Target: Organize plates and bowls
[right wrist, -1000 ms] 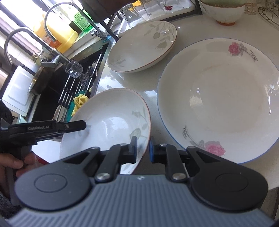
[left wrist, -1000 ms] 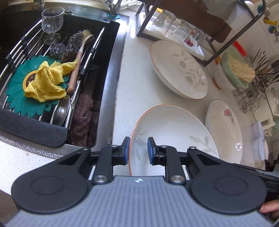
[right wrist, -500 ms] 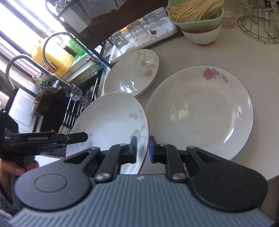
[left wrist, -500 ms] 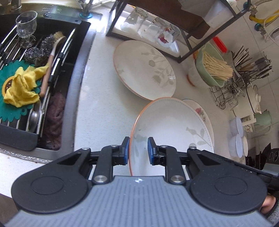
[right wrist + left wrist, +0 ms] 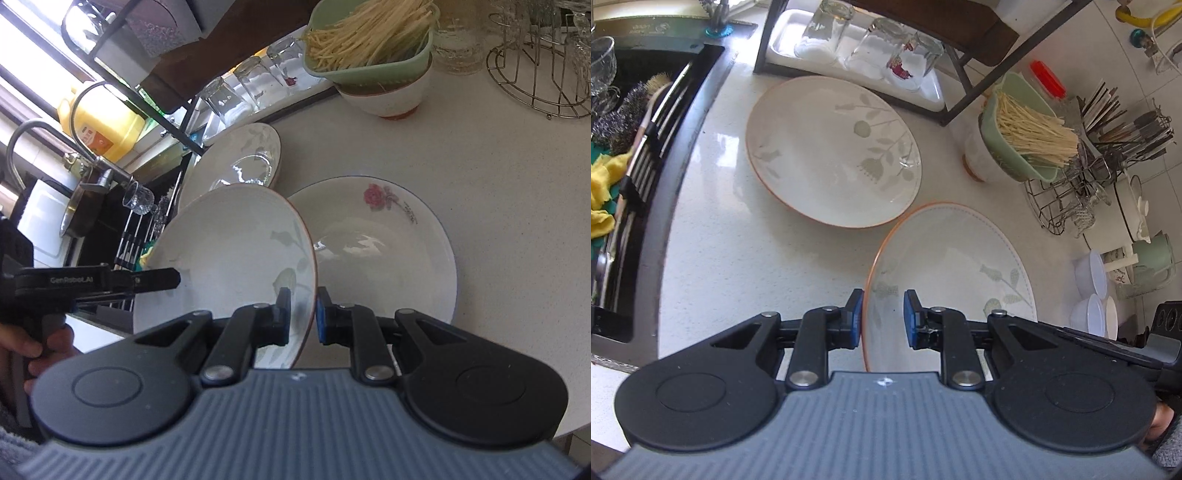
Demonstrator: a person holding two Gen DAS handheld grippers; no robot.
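A white leaf-pattern plate with an orange rim (image 5: pixel 953 266) hangs tilted above the counter, held from two sides. My left gripper (image 5: pixel 882 317) is shut on its near-left rim. My right gripper (image 5: pixel 303 314) is shut on the opposite rim of the same plate (image 5: pixel 229 251), and the left gripper's fingers (image 5: pixel 166 278) show at its far edge. A rose-pattern plate (image 5: pixel 388 251) lies on the counter partly under the held plate; the left wrist view does not show it. A second leaf plate (image 5: pixel 831 155) lies flat near the sink.
The sink (image 5: pixel 613 184) with a rack, brush and yellow cloth is at the left. A tray of upturned glasses (image 5: pixel 871 55) sits at the back. A green strainer of noodles on a bowl (image 5: pixel 1019 133), a wire rack (image 5: pixel 1067 199), small white bowls (image 5: pixel 1093 288) and a mug (image 5: pixel 1152 258) stand at the right.
Both grippers have carried the leaf plate to the right, away from the sink, and a little higher. It now overlaps the rose plate. Both grips are unchanged.
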